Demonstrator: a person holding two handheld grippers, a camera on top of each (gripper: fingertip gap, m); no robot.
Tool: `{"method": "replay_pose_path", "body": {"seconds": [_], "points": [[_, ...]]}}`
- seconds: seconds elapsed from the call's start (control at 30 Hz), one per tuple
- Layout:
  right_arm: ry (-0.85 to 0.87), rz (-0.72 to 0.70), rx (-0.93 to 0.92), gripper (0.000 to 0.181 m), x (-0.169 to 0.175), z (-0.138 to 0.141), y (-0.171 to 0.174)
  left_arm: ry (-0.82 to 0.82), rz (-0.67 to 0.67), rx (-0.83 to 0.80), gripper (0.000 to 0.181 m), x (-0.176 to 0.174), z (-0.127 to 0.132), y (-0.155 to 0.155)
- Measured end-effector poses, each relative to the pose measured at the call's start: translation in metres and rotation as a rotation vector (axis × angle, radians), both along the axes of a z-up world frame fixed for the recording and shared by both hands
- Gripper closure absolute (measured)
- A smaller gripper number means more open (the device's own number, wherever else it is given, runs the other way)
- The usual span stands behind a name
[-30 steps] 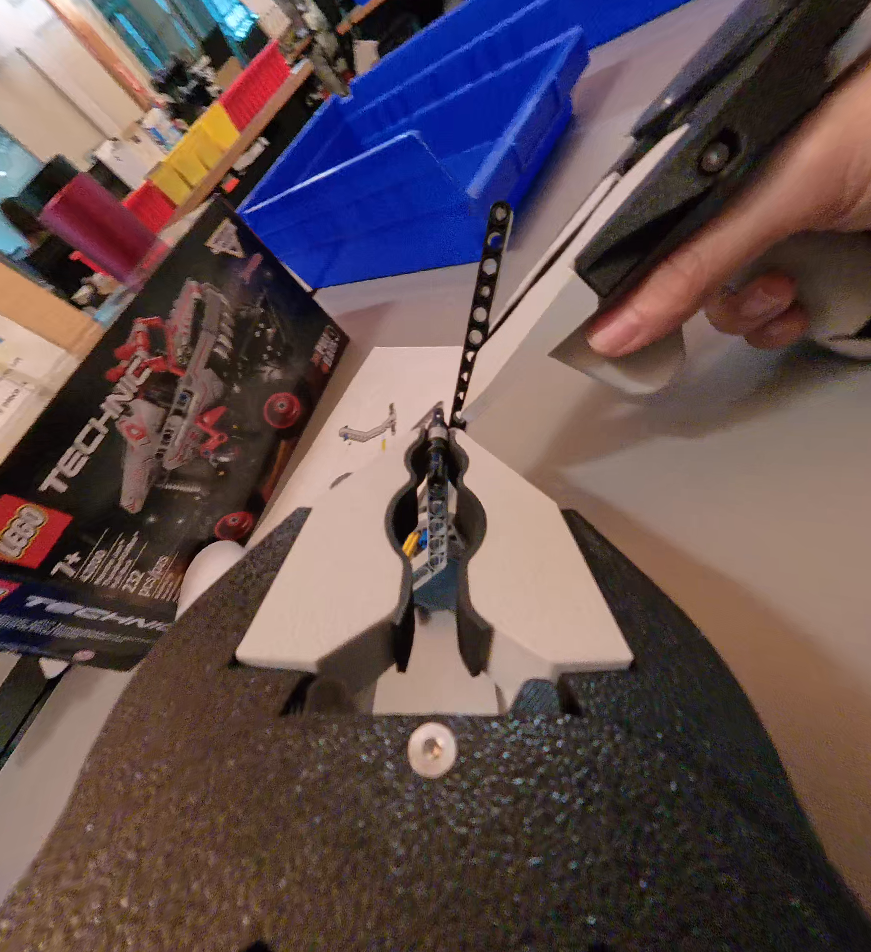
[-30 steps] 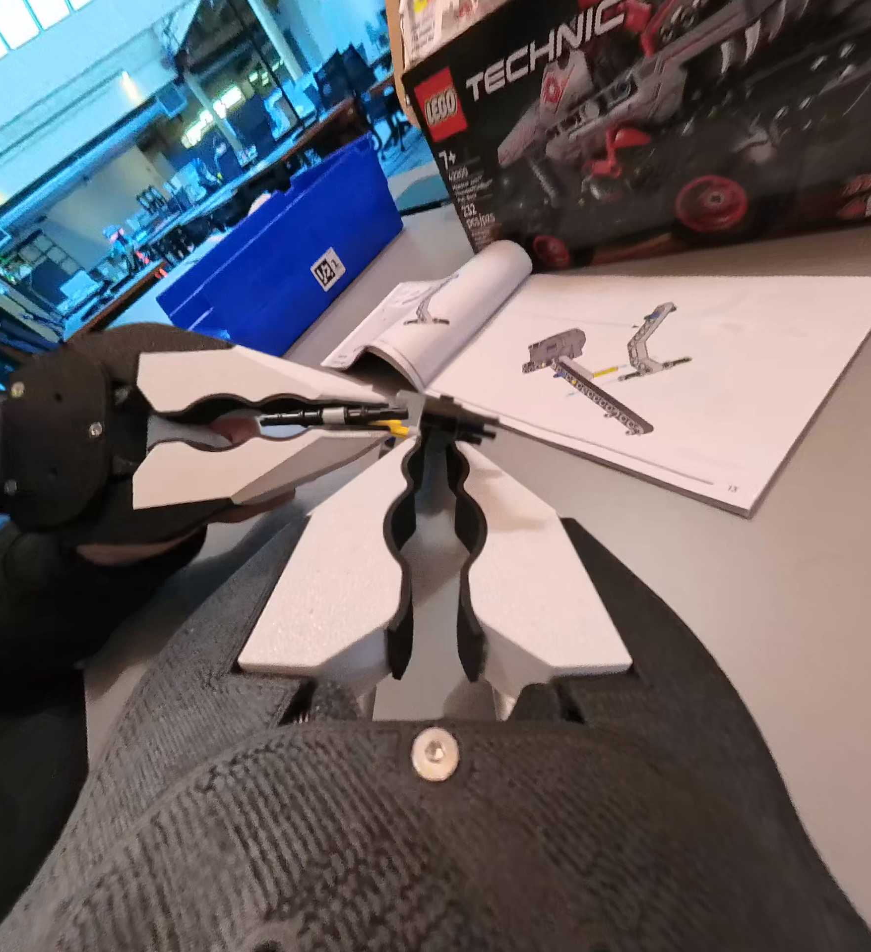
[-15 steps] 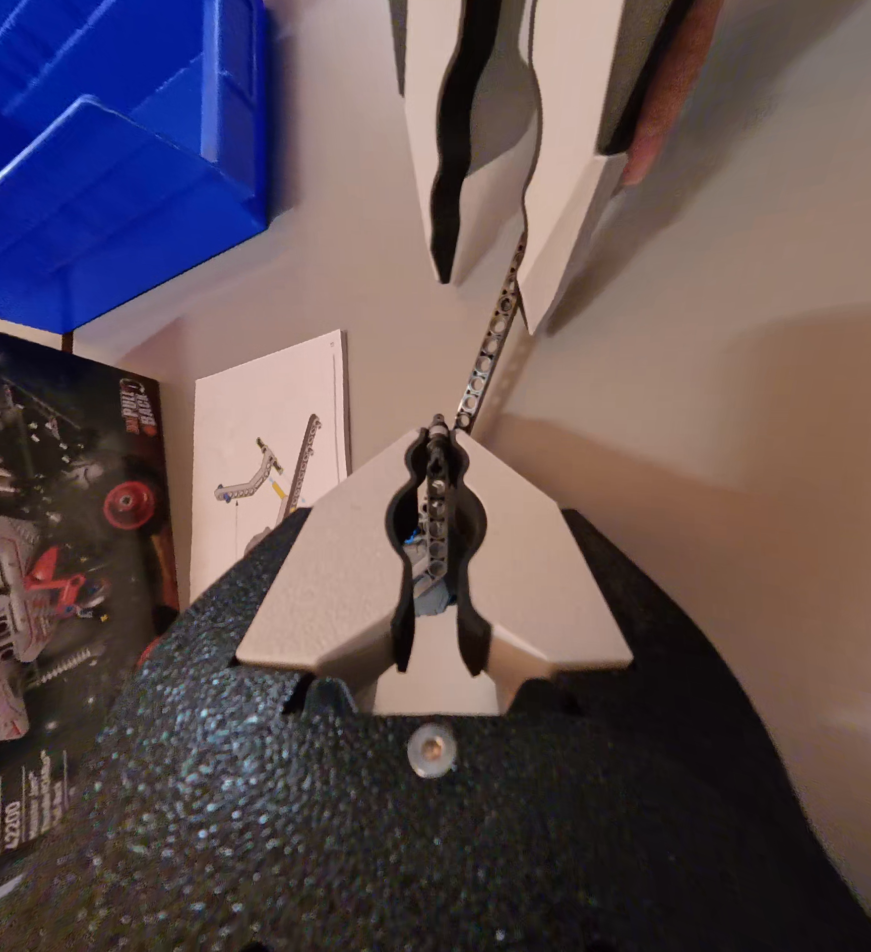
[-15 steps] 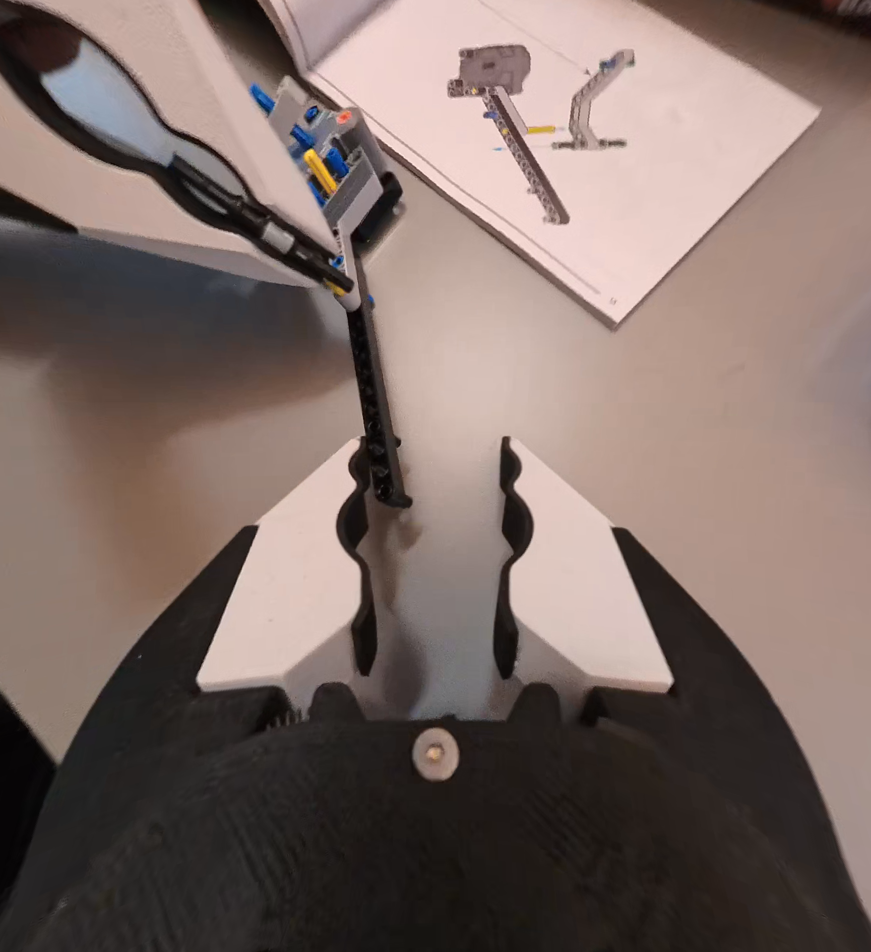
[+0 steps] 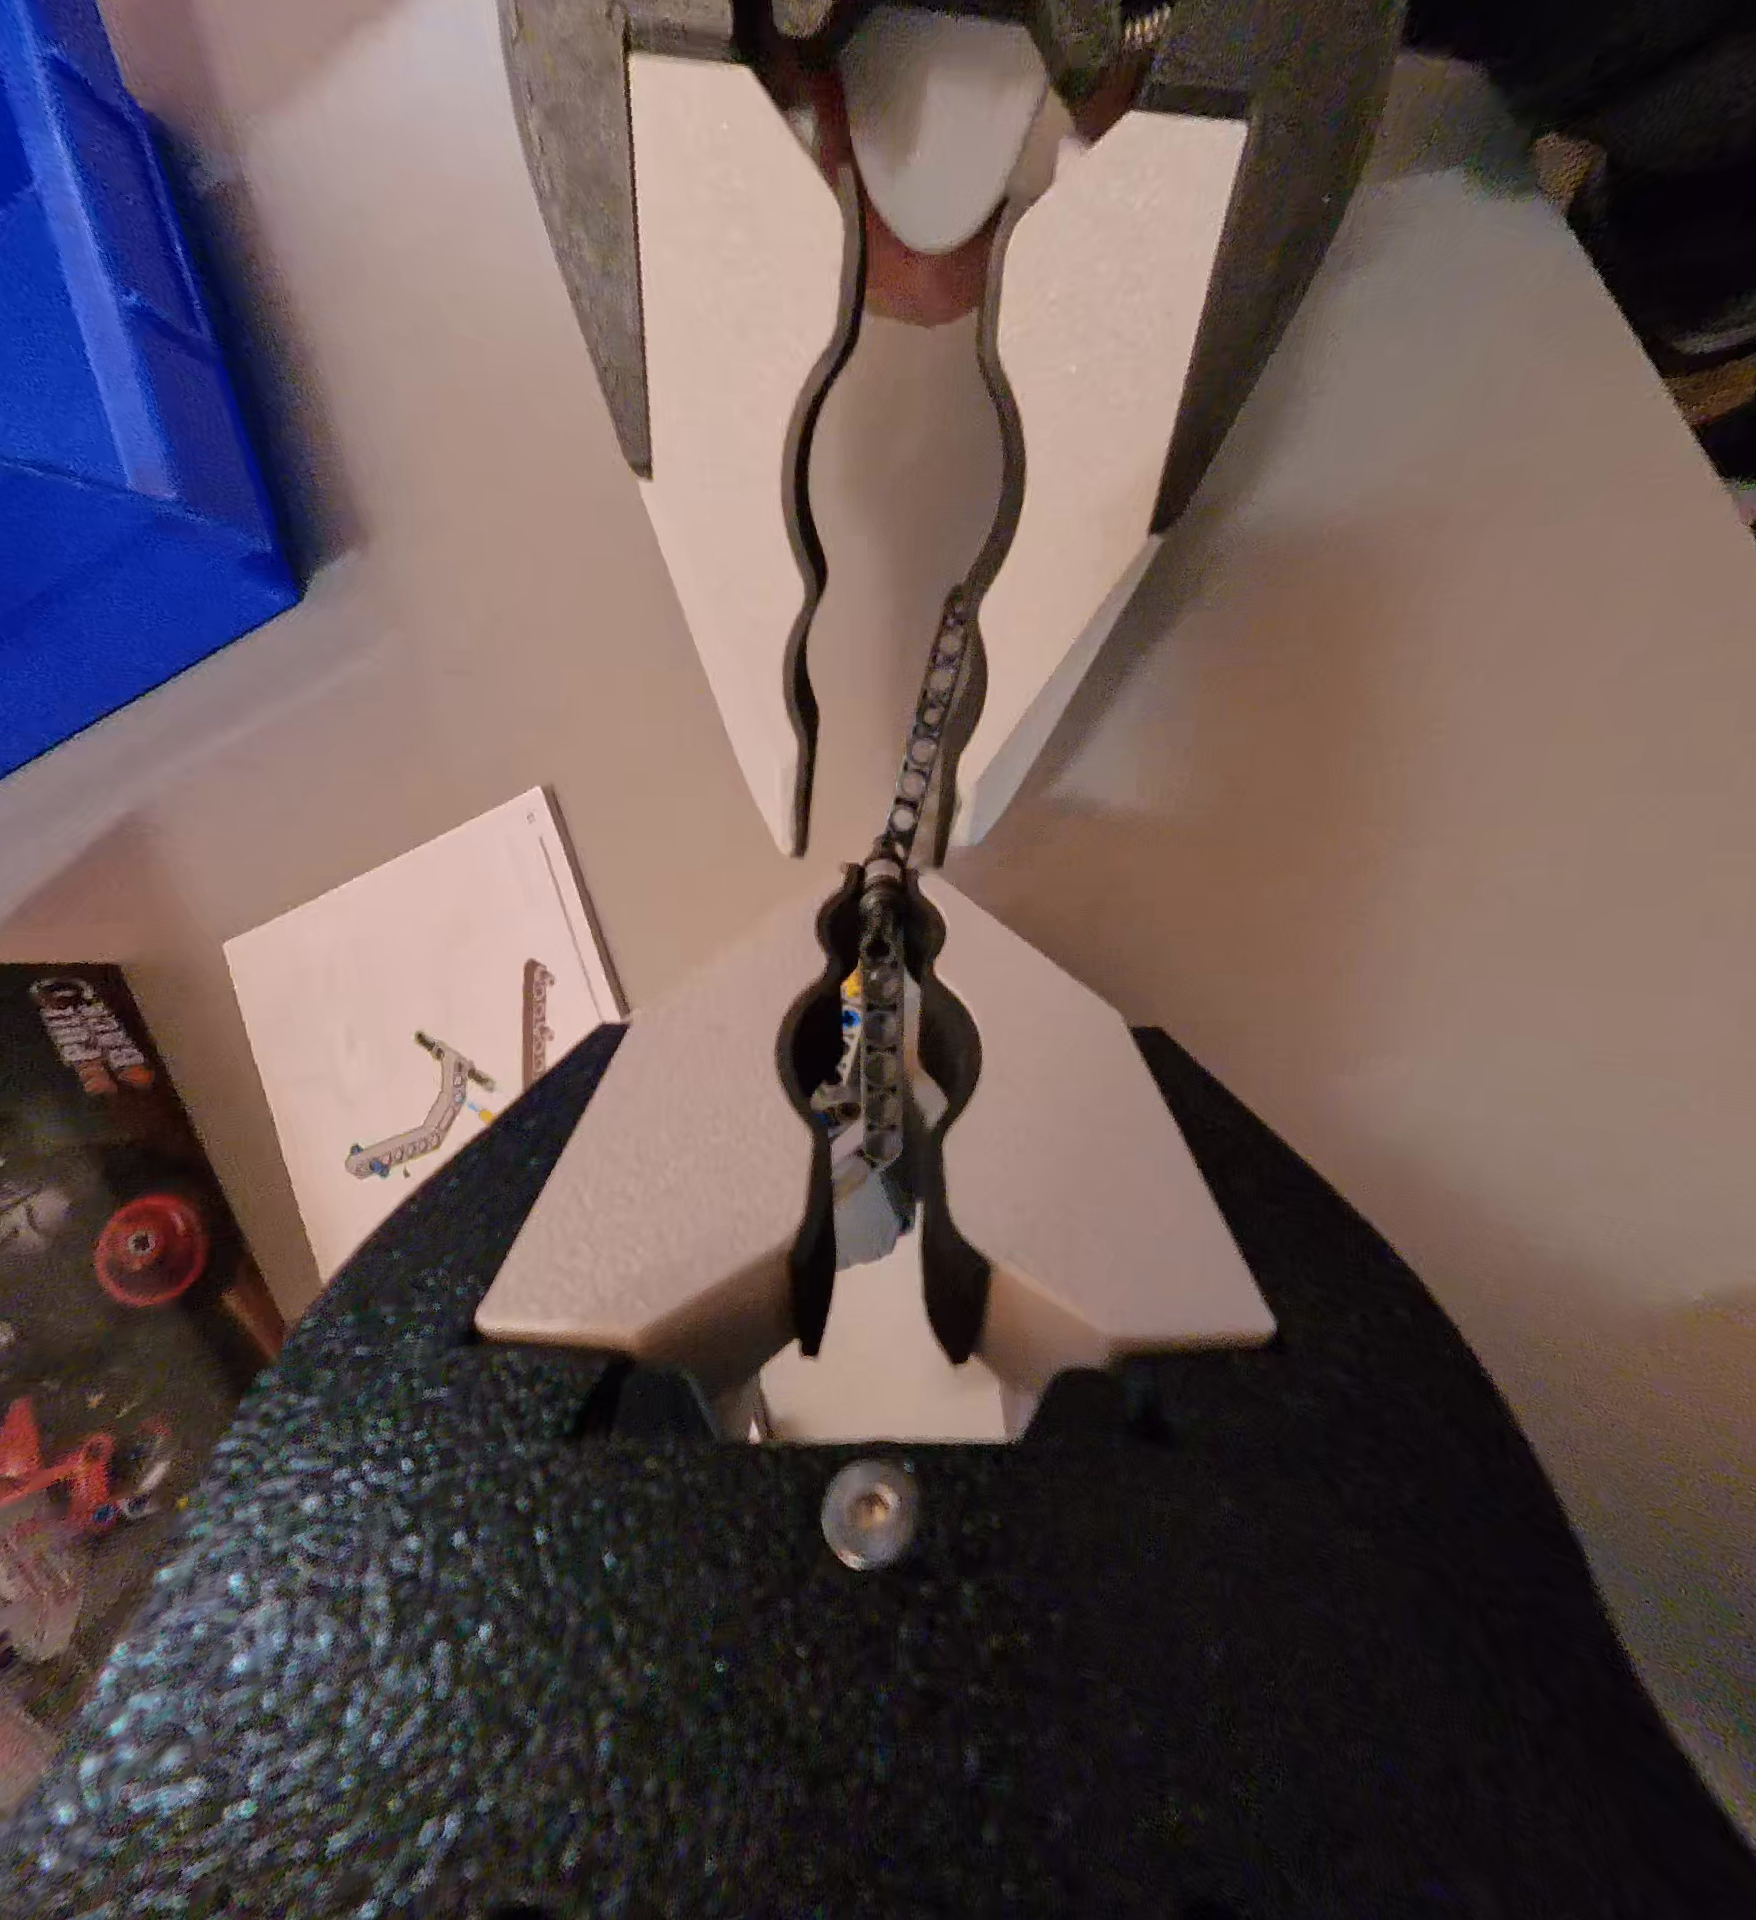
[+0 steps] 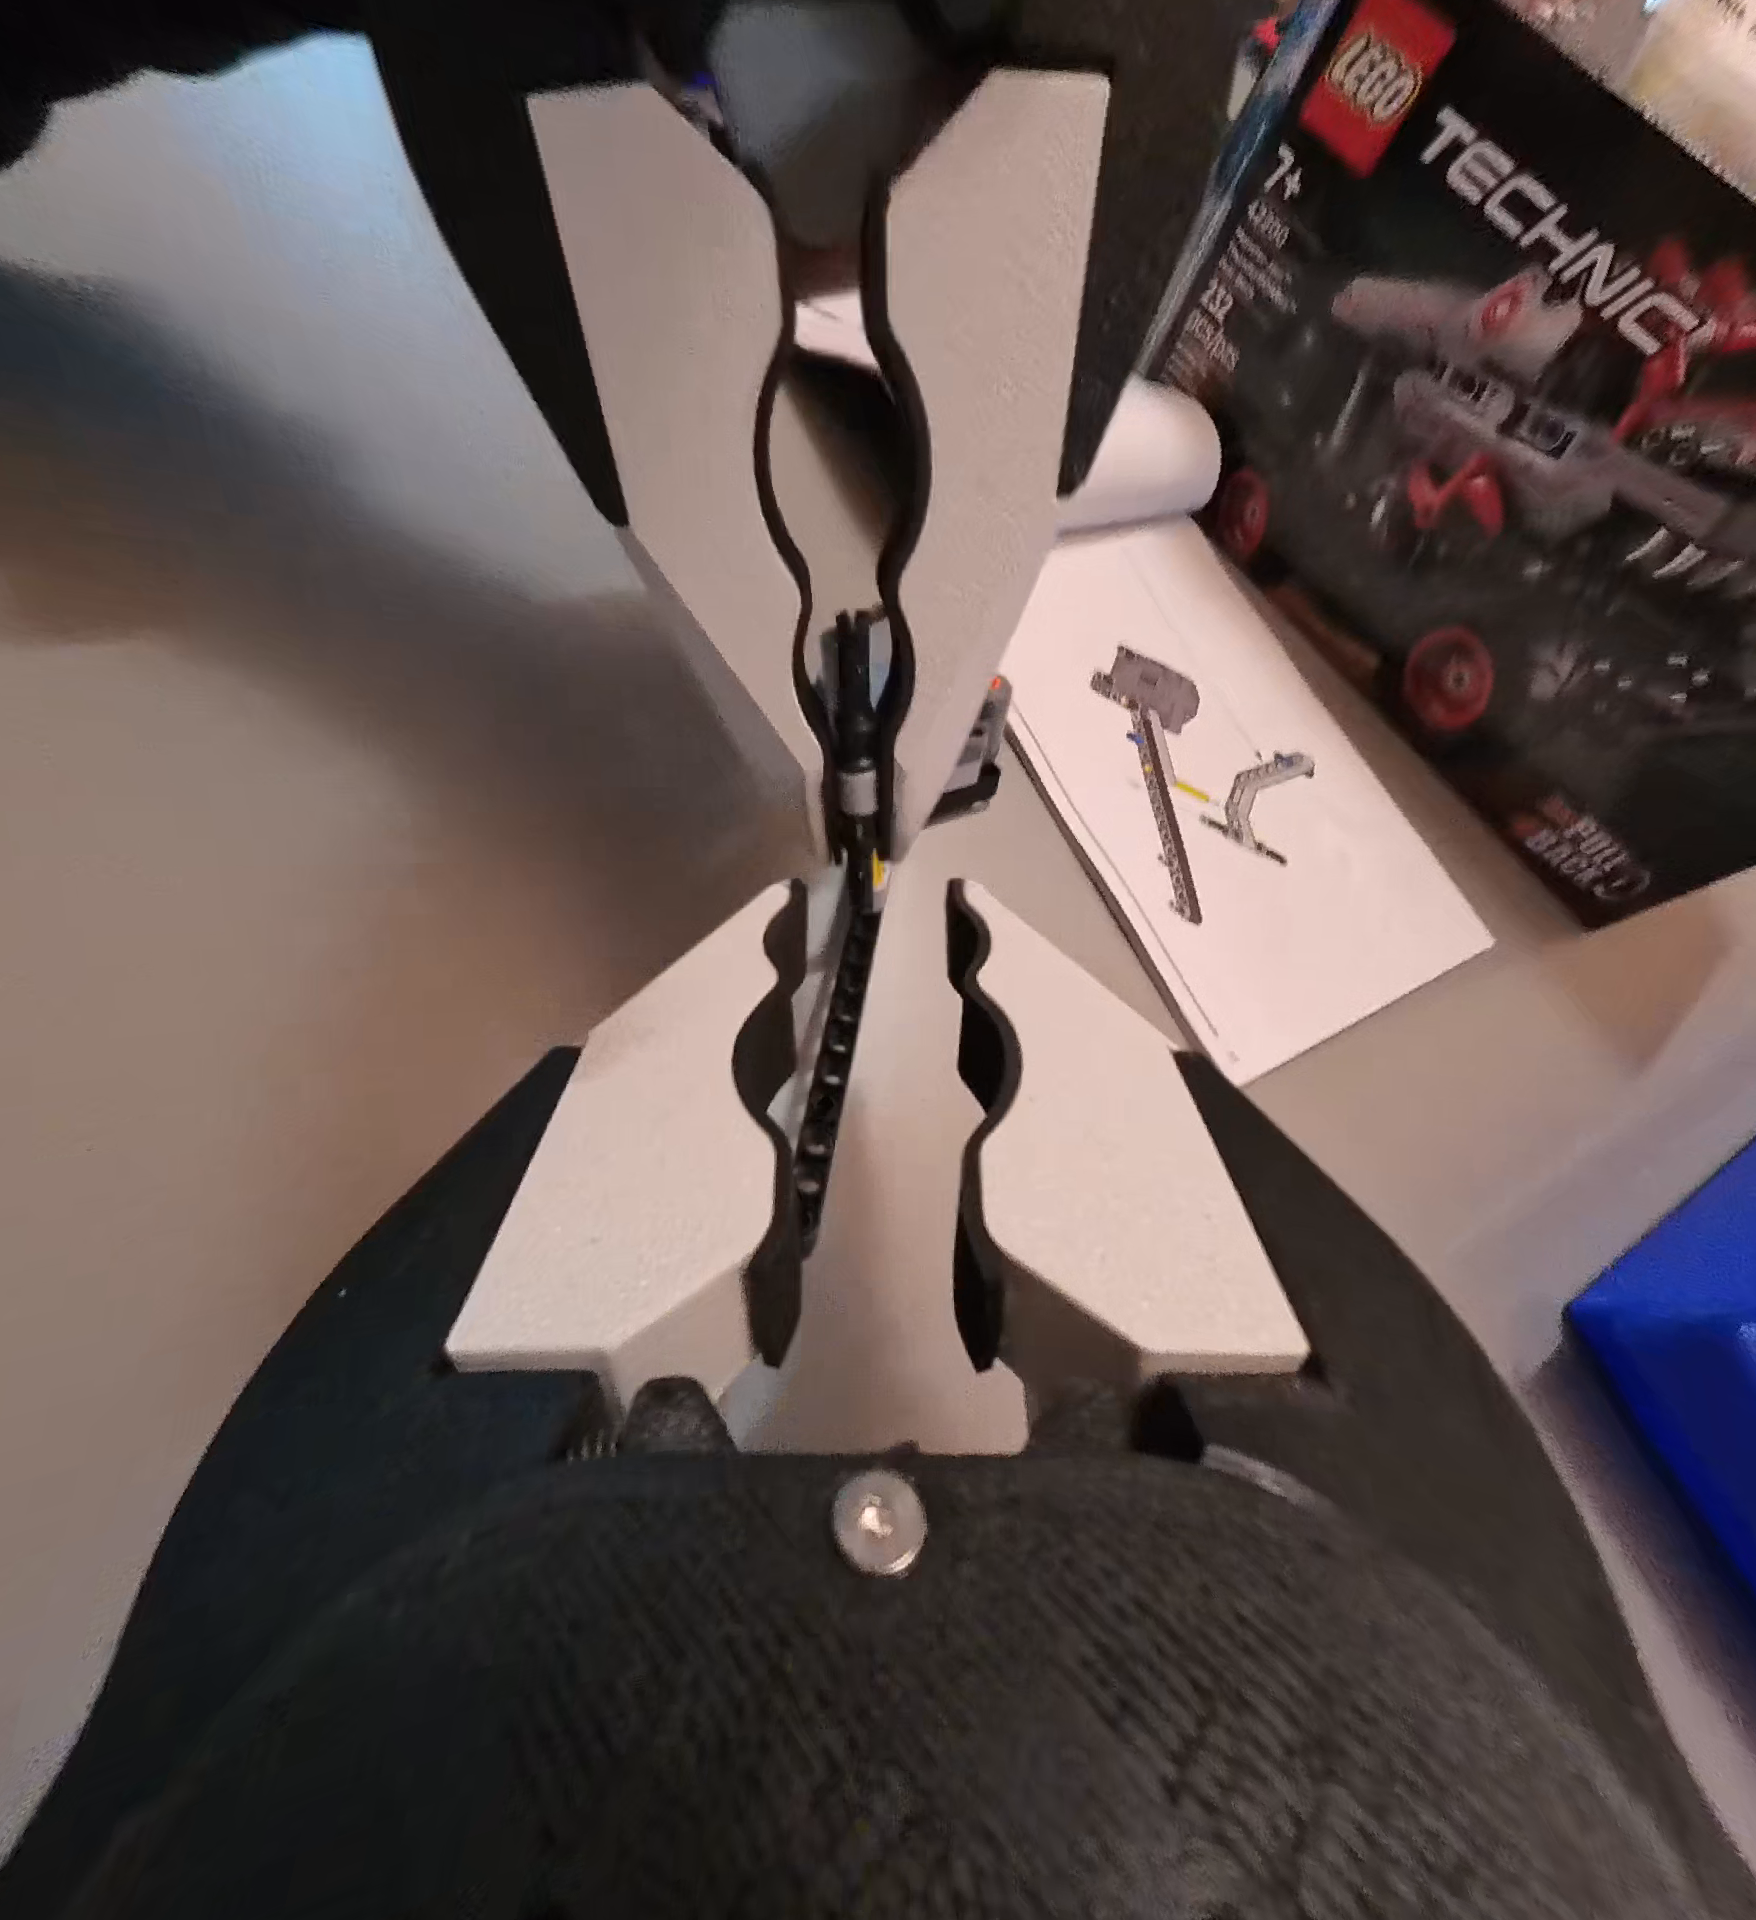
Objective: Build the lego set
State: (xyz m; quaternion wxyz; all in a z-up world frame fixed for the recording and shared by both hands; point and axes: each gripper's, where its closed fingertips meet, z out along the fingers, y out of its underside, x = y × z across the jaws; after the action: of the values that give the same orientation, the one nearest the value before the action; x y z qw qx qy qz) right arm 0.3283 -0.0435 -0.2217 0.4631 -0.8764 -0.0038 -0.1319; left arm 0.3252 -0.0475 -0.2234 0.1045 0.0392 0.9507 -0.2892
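Observation:
My left gripper (image 5: 882,891) is shut on a small grey and black lego assembly (image 5: 884,1049) with blue and yellow pins. A long black holed beam (image 5: 931,727) sticks forward out of it. My right gripper (image 5: 874,847) faces the left one tip to tip with its jaws apart. In the right wrist view the beam (image 6: 832,1049) lies inside my open right gripper (image 6: 876,891), along the inner edge of its left finger; the other finger is clear of it. The left gripper (image 6: 858,842) hangs above, clamped on the assembly, whose grey block (image 6: 978,758) peeks out behind it.
An open instruction booklet (image 5: 417,997) (image 6: 1238,852) lies on the grey table (image 5: 1373,935). The black lego set box (image 5: 53,1247) (image 6: 1539,436) stands beside it. A blue bin (image 5: 53,416) (image 6: 1736,1403) sits at the table's side. My left and right fingertips are right by each other.
The two grippers have turned to face each other tip to tip. My right gripper opened and moved in, so the beam now reaches deeper between its jaws. The left grip is unchanged.

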Motion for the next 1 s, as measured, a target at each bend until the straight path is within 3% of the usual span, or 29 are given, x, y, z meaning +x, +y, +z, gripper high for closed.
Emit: {"method": "replay_pose_path", "body": {"seconds": [0.03,0.6,0.73,1.0], "points": [[0.008,0.01,0.013,0.161,-0.002,0.001,0.002,0.01,-0.01,-0.013,0.177,-0.001,0.002,-0.002],[-0.078,0.022,0.155,0.18,0.002,0.028,0.007,-0.04,-0.032,-0.169,0.177,0.002,0.033,-0.001],[-0.06,-0.016,0.19,0.18,0.01,0.03,0.001,-0.087,0.0,-0.165,0.163,0.006,0.036,0.002],[-0.028,-0.016,0.286,0.18,0.014,0.034,-0.006,-0.137,0.051,-0.105,0.168,0.013,0.039,0.008]]}}
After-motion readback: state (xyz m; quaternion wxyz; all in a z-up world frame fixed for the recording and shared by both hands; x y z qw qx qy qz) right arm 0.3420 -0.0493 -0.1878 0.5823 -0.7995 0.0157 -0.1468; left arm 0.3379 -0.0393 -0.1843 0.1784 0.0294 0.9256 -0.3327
